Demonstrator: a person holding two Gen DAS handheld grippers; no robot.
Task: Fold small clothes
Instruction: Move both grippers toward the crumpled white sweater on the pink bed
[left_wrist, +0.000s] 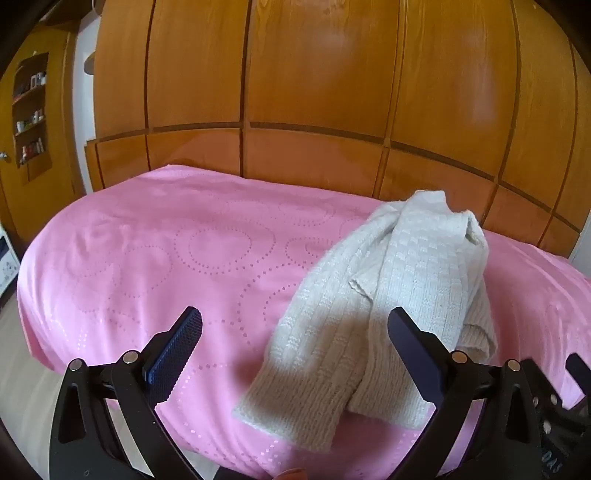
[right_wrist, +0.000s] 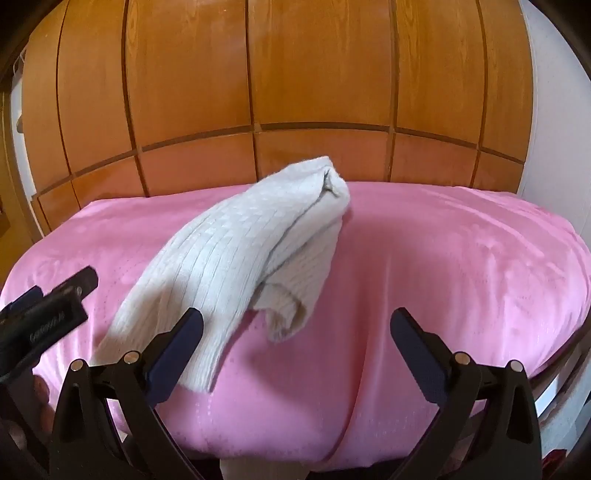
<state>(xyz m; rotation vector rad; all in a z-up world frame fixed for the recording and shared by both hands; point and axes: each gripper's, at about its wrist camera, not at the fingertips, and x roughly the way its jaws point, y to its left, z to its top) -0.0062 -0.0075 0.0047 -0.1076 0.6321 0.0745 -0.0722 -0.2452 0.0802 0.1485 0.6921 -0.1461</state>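
A cream knitted sweater (left_wrist: 384, 295) lies bunched in a long heap on the pink bedspread (left_wrist: 166, 266), one sleeve end near the front edge. My left gripper (left_wrist: 295, 325) is open and empty, held just above and in front of the sleeve end. In the right wrist view the sweater (right_wrist: 240, 251) lies left of centre on the bedspread (right_wrist: 443, 266). My right gripper (right_wrist: 295, 325) is open and empty, with its left finger over the sweater's near end. The left gripper's body (right_wrist: 48, 314) shows at the left edge.
A tall wooden wardrobe (left_wrist: 314, 92) stands right behind the bed. A wooden shelf unit with small items (left_wrist: 31, 110) is at the far left. A white wall (right_wrist: 554, 110) is to the right. The floor (left_wrist: 22, 387) shows below the bed's left front edge.
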